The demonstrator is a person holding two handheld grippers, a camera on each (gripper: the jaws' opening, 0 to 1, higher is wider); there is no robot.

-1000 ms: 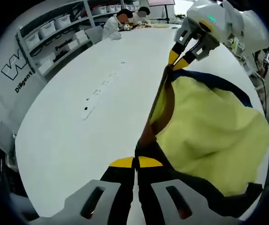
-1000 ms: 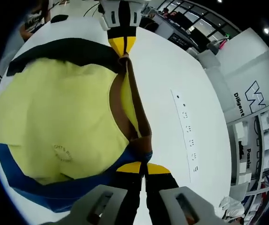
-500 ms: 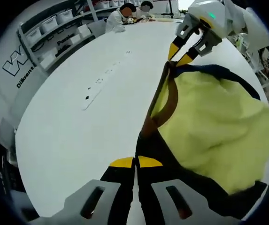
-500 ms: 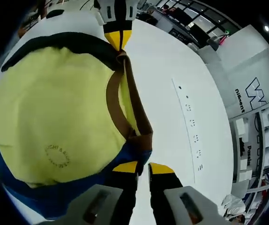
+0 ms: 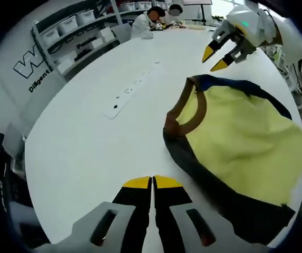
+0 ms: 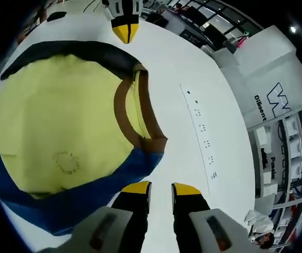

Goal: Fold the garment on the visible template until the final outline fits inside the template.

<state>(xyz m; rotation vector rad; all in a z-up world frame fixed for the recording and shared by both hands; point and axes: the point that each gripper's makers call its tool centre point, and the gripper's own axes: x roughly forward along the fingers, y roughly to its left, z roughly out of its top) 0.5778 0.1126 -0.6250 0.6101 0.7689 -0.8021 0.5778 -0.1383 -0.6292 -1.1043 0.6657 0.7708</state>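
The shirt (image 6: 61, 121), yellow with a brown collar (image 6: 127, 113), lies bunched on the white table (image 5: 87, 142), free of both claws. The right gripper (image 6: 161, 188) stands open just beside its blue sleeve; the left gripper (image 5: 152, 182) is closed on nothing. Likely between folds; next comes picking a fresh edge.

Soft matt cloth garment (image 5: 240, 137), smooth white table (image 5: 87, 142) — faintly glossy

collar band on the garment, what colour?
Brown, on the yellow garment; collar band is clearest in the right gripper view.
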